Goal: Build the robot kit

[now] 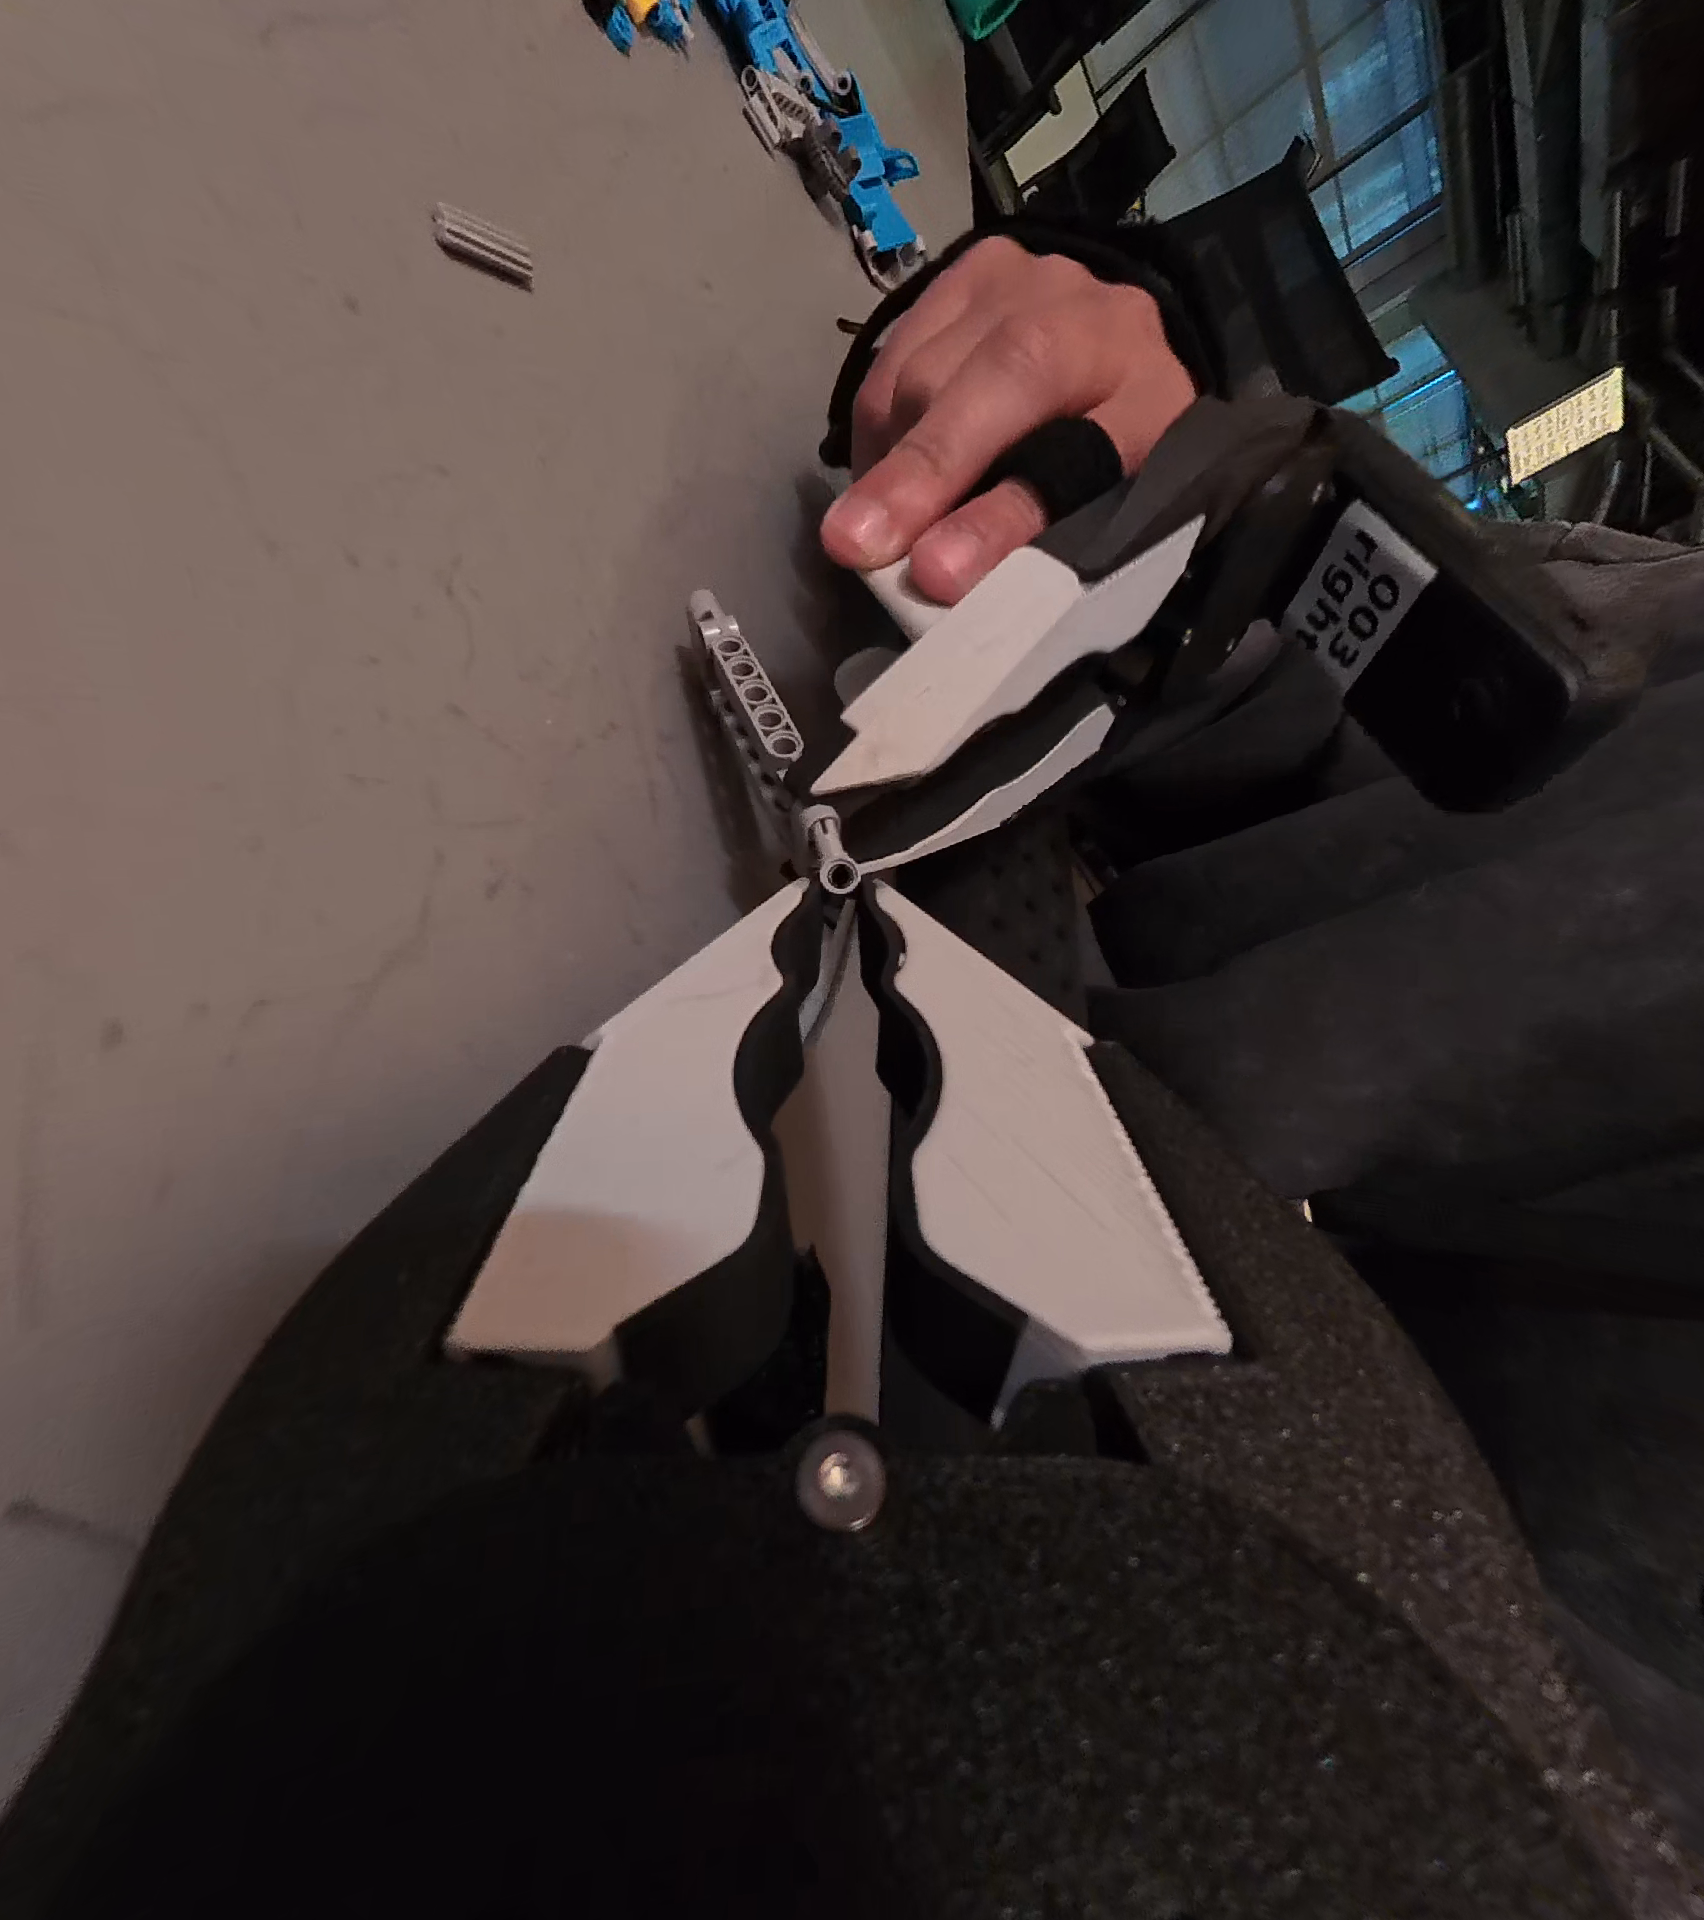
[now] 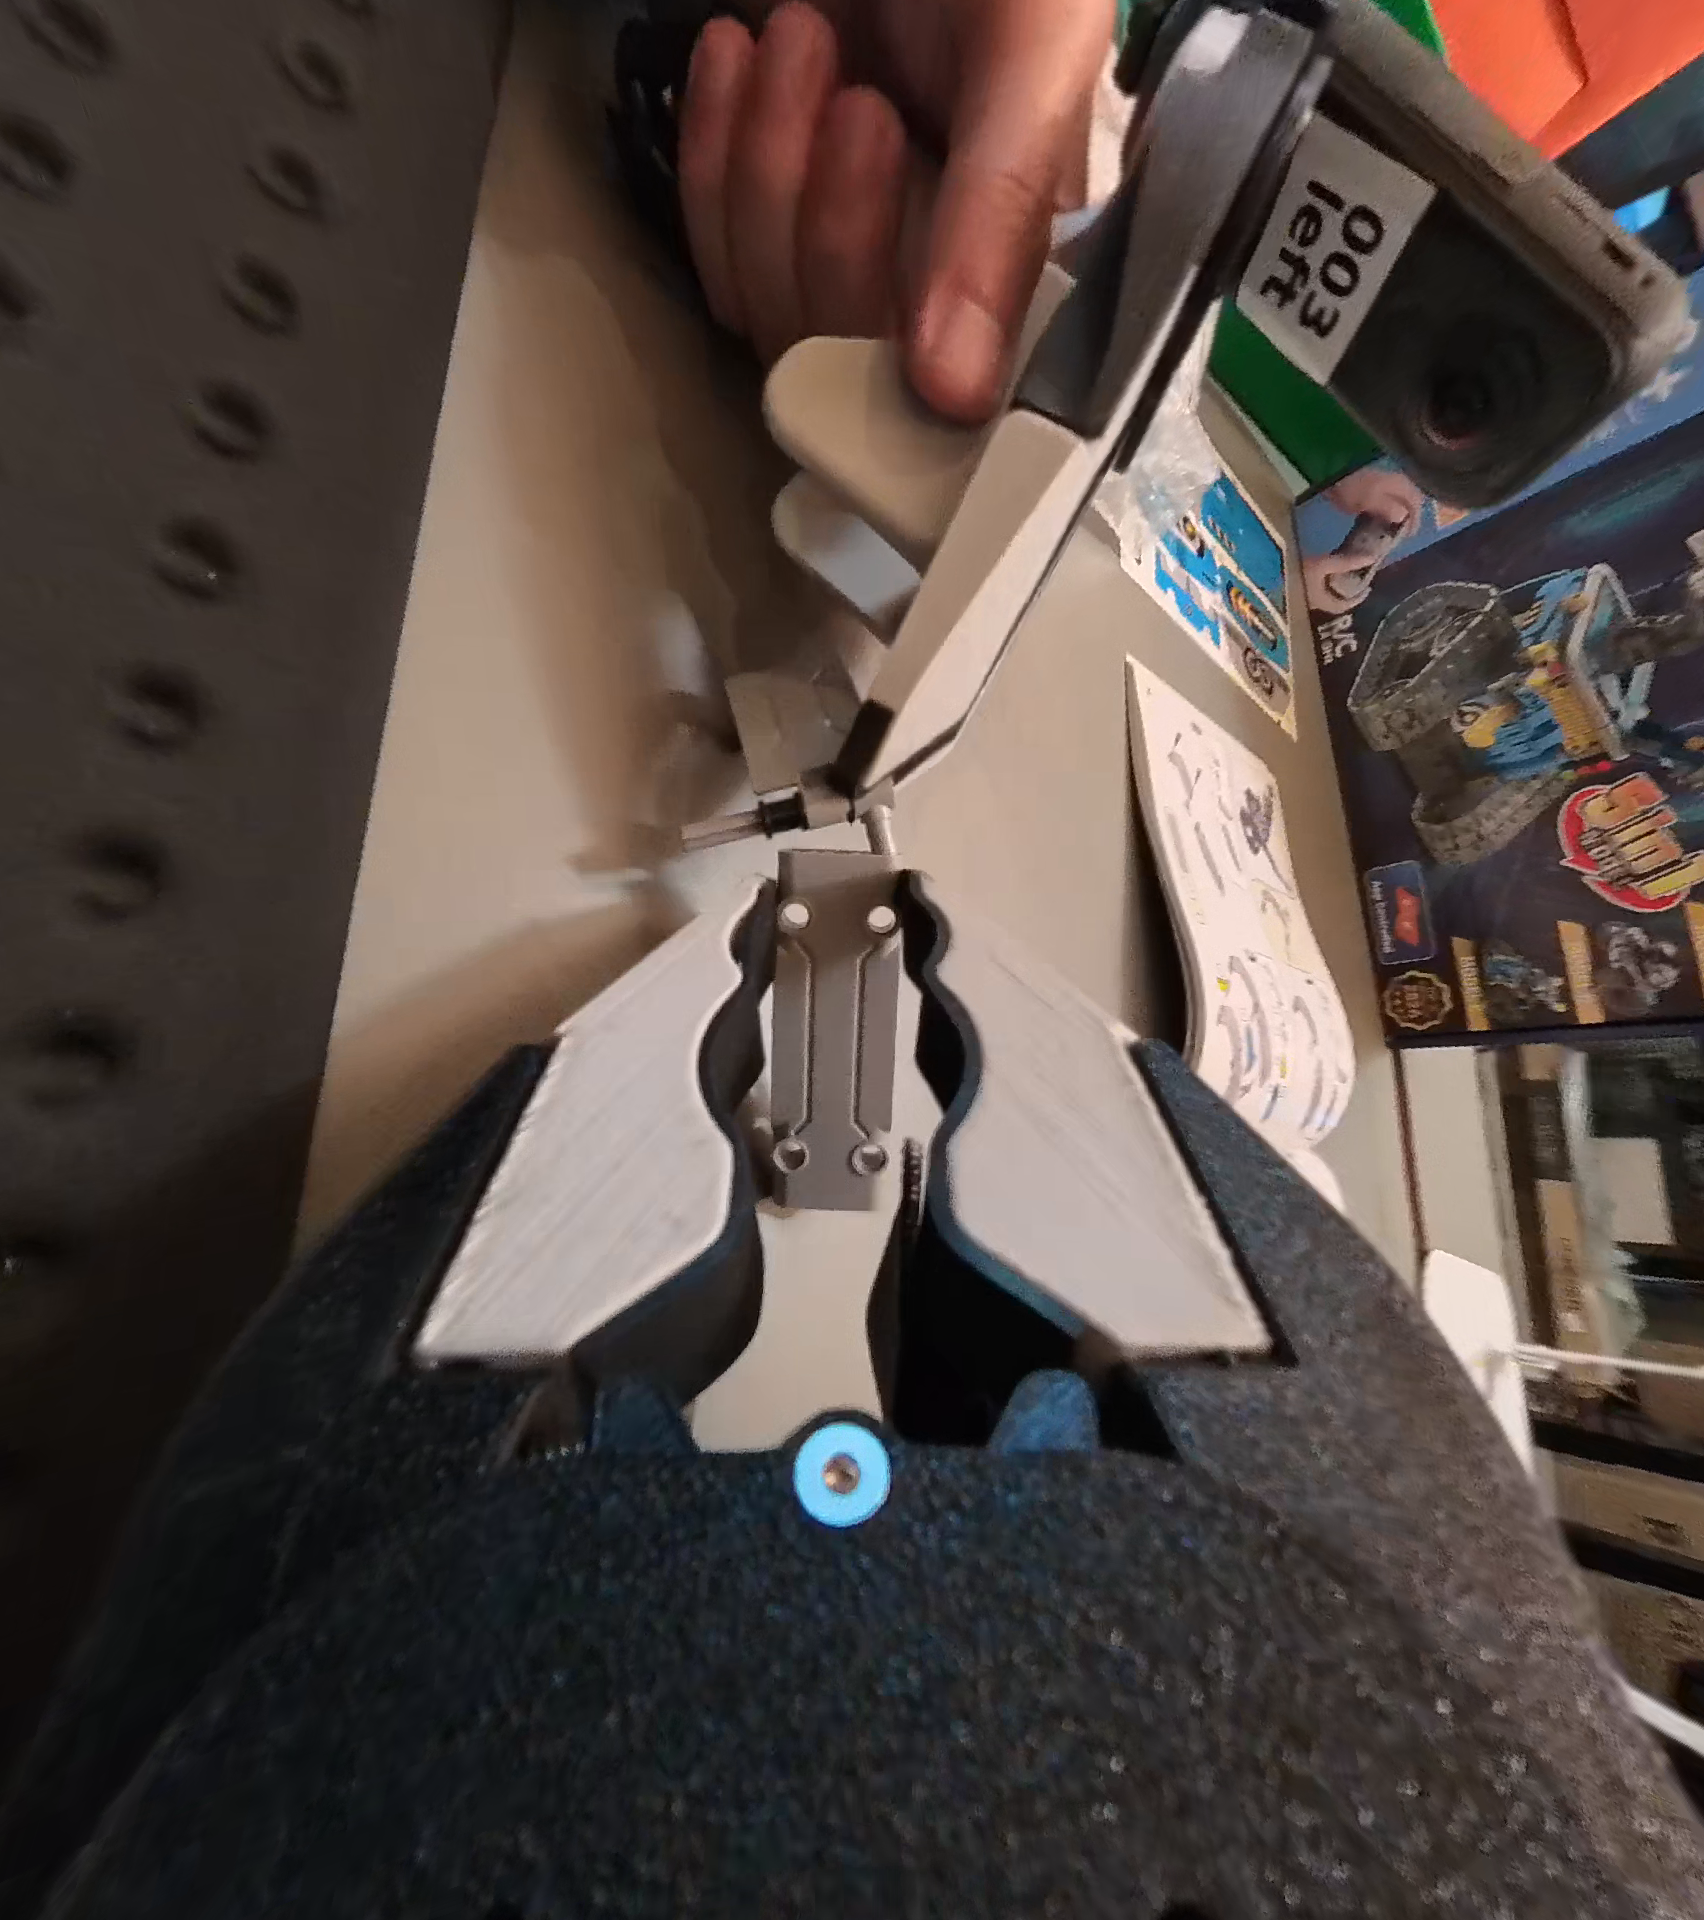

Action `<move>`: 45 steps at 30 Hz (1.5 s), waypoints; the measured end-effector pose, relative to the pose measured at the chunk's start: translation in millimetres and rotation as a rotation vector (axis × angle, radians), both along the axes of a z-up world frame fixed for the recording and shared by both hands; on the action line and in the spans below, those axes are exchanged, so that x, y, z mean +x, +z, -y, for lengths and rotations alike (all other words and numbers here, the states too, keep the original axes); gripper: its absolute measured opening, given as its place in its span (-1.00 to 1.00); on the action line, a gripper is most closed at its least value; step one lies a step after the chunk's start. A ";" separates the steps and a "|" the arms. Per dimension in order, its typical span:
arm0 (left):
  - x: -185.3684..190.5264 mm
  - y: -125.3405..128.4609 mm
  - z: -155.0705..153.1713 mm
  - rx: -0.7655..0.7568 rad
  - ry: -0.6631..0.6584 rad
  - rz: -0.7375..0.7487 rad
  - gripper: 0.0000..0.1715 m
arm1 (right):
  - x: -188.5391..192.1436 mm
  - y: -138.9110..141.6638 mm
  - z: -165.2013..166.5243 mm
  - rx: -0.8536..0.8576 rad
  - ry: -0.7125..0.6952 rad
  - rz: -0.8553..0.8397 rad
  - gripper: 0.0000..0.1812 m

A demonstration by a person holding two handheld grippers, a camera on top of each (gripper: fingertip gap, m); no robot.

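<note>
A grey table [image 1: 256, 623] runs tilted through both views, dim shelving and windows behind it in the left wrist view; a toy box [image 2: 1575, 748], a booklet [image 2: 1243, 935] and a sticker sheet [image 2: 1222, 603] lie on it in the right wrist view, all a little blurred.

The left gripper [image 1: 832, 894] is pinched on a small grey connector [image 1: 832, 857], most of it hidden between the pads; the right gripper [image 2: 832, 883] is clamped on a grey block [image 2: 832, 1039] with four holes, its far end cut off by the fingertips.

The two tips meet nose to nose; whether connector and block touch is hard to make out.

A perforated beam [image 1: 744, 686] lies just beyond the tips, partly covered by the right gripper; a ribbed grey piece [image 1: 482, 244] and a blue model [image 1: 827, 125], cropped at the edge, sit well apart.

A hand [image 1: 993, 416] wraps each handle, fingers curled over the trigger.
</note>
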State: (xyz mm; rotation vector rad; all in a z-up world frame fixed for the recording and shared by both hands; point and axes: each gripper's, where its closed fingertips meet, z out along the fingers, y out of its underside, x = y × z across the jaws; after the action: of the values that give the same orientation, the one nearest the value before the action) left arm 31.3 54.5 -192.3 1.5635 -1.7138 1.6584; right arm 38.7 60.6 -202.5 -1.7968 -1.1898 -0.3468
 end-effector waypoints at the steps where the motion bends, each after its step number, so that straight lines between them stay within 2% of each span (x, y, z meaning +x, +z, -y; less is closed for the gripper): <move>1: -0.1 -0.9 0.0 0.003 0.000 -0.004 -0.95 | 0.2 -1.2 0.1 0.005 0.002 0.031 -0.77; 8: 0.5 -6.0 0.8 0.037 0.002 -0.017 -0.95 | 2.7 -8.4 -0.2 0.030 0.055 0.270 -0.76; 17: 1.2 -8.5 2.3 0.080 0.003 0.001 -0.95 | 0.8 -10.2 2.5 -0.049 0.025 0.113 -0.78; 31: 0.2 -11.0 4.9 0.097 -0.014 -0.003 -0.95 | -2.7 -12.1 7.8 -0.158 0.064 -0.147 -0.77; 40: -0.5 -11.8 6.4 0.098 -0.023 -0.005 -0.94 | -3.7 -14.8 8.5 -0.142 0.059 -0.118 -0.76; 45: -0.6 -11.5 6.8 0.098 -0.026 -0.003 -0.94 | -0.8 -18.0 6.9 -0.170 0.006 -0.162 -0.64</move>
State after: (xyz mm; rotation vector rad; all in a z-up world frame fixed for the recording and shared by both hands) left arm 30.7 47.6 -203.9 1.5780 -1.8312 1.5807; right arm 37.9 53.7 -220.5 -1.9270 -1.1379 -0.0963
